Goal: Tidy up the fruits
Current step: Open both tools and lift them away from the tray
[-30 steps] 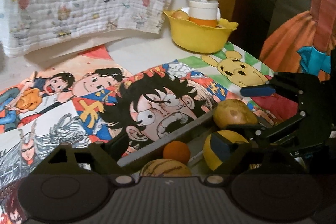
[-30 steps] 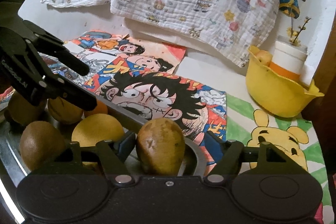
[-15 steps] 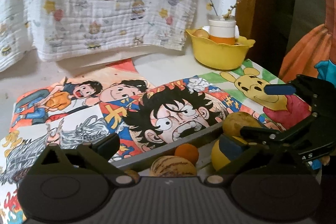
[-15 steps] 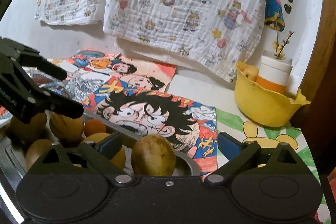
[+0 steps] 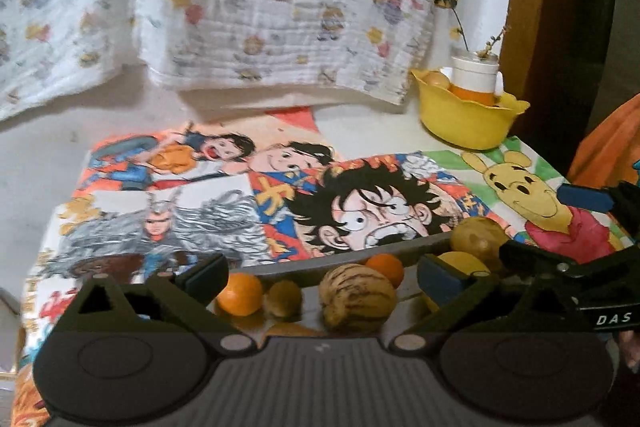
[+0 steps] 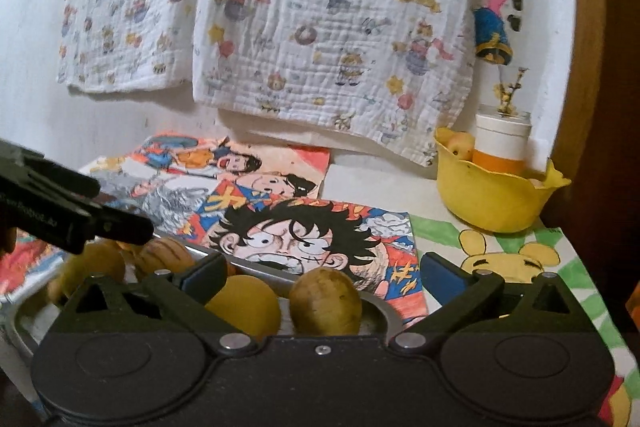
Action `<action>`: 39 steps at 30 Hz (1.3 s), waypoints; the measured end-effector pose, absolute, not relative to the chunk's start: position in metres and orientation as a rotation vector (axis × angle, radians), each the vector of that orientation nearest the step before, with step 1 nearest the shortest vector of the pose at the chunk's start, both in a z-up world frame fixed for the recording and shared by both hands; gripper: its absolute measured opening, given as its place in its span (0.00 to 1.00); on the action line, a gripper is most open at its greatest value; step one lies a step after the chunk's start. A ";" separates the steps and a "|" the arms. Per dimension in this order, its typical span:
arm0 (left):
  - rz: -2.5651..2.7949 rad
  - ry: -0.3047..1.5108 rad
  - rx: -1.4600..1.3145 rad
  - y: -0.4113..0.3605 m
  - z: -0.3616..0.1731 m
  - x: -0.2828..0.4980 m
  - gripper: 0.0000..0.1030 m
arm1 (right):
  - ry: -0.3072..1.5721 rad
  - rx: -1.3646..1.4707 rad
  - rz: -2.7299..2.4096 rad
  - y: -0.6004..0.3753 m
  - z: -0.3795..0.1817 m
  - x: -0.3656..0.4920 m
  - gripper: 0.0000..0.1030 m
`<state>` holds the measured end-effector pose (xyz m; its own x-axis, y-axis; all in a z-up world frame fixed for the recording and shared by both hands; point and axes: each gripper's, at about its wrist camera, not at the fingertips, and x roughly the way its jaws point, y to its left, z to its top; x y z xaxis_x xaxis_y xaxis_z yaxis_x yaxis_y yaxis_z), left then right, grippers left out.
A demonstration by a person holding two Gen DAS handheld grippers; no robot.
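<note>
The tabletop (image 5: 48, 155), pale and spread with bright cartoon-drawing sheets (image 5: 372, 211), carries everything in play. Nearest the cameras lies a shallow grey metal tray (image 6: 376, 303) holding the loose fruit, and at the far right corner stands a wavy-rimmed yellow plastic bowl (image 5: 464, 123) with a white-and-orange jar (image 5: 476, 79) and one pale round fruit inside.

Both tools hang just above the tray with nothing between their fingers: the left hand-held gripper (image 5: 322, 275) is spread wide over a striped tan melon-like fruit (image 5: 358, 297), and the right hand-held gripper (image 6: 322, 271) gapes equally wide over a brownish oval fruit (image 6: 325, 301) and a round yellow fruit (image 6: 244, 301). Two small orange citrus fruits (image 5: 240, 293) lie further along the tray.

The step in hand looks like choosing a fruit to lift, so the sorting seems barely started (the bowl is the likely destination, though that is a guess). The next move calls for lowering one tool so its pads straddle a single fruit, then closing gently, since round skins may roll against the neighbours
</note>
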<state>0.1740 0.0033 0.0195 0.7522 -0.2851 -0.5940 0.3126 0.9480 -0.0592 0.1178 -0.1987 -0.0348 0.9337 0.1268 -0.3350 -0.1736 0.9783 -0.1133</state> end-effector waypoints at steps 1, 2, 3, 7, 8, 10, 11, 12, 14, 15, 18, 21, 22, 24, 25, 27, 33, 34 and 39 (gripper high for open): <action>-0.315 0.635 0.046 0.004 0.020 0.171 0.99 | 0.329 -0.134 0.154 -0.197 -0.035 0.114 0.99; -0.303 0.632 0.046 0.005 0.021 0.167 0.99 | 0.324 -0.129 0.154 -0.195 -0.036 0.110 0.99; -0.296 0.628 0.046 0.006 0.021 0.163 0.99 | 0.317 -0.129 0.152 -0.192 -0.036 0.106 0.99; -0.258 0.604 0.048 0.011 0.023 0.147 0.99 | 0.286 -0.142 0.133 -0.183 -0.038 0.088 0.99; -0.249 0.596 0.046 0.013 0.022 0.143 0.99 | 0.279 -0.139 0.128 -0.182 -0.038 0.084 0.99; -0.233 0.585 0.033 0.016 0.022 0.134 0.99 | 0.271 -0.117 0.117 -0.180 -0.038 0.075 0.99; -0.228 0.582 0.021 0.019 0.020 0.129 0.99 | 0.271 -0.104 0.116 -0.181 -0.038 0.072 0.99; -0.220 0.579 0.005 0.022 0.019 0.124 0.99 | 0.274 -0.091 0.119 -0.180 -0.039 0.067 0.99; -0.207 0.579 -0.032 0.028 0.015 0.115 0.99 | 0.281 -0.078 0.130 -0.180 -0.043 0.059 0.99; -0.204 0.580 -0.055 0.031 0.013 0.112 0.99 | 0.284 -0.076 0.135 -0.180 -0.045 0.056 0.99; -0.193 0.589 -0.124 0.040 0.006 0.102 0.99 | 0.291 -0.062 0.129 -0.180 -0.051 0.044 0.99; -0.170 0.587 -0.142 0.044 0.002 0.090 0.99 | 0.283 -0.036 0.122 -0.183 -0.051 0.033 0.99; -0.165 0.586 -0.141 0.044 0.001 0.088 0.99 | 0.279 -0.030 0.121 -0.184 -0.051 0.029 0.99; -0.161 0.581 -0.132 0.044 0.000 0.081 0.99 | 0.267 -0.028 0.117 -0.185 -0.051 0.023 0.99; -0.156 0.579 -0.126 0.043 0.000 0.077 0.99 | 0.262 -0.030 0.114 -0.185 -0.051 0.020 0.99; -0.149 0.576 -0.112 0.041 -0.001 0.070 0.99 | 0.252 -0.035 0.112 -0.185 -0.051 0.013 0.99; -0.139 0.569 -0.072 0.034 -0.002 0.049 0.99 | 0.241 -0.040 0.132 -0.185 -0.055 -0.005 0.99; -0.136 0.565 -0.061 0.032 -0.001 0.046 0.99 | 0.239 -0.036 0.135 -0.186 -0.055 -0.009 0.99; -0.123 0.539 -0.009 0.029 -0.001 0.030 0.99 | 0.241 0.000 0.123 -0.194 -0.059 -0.023 0.99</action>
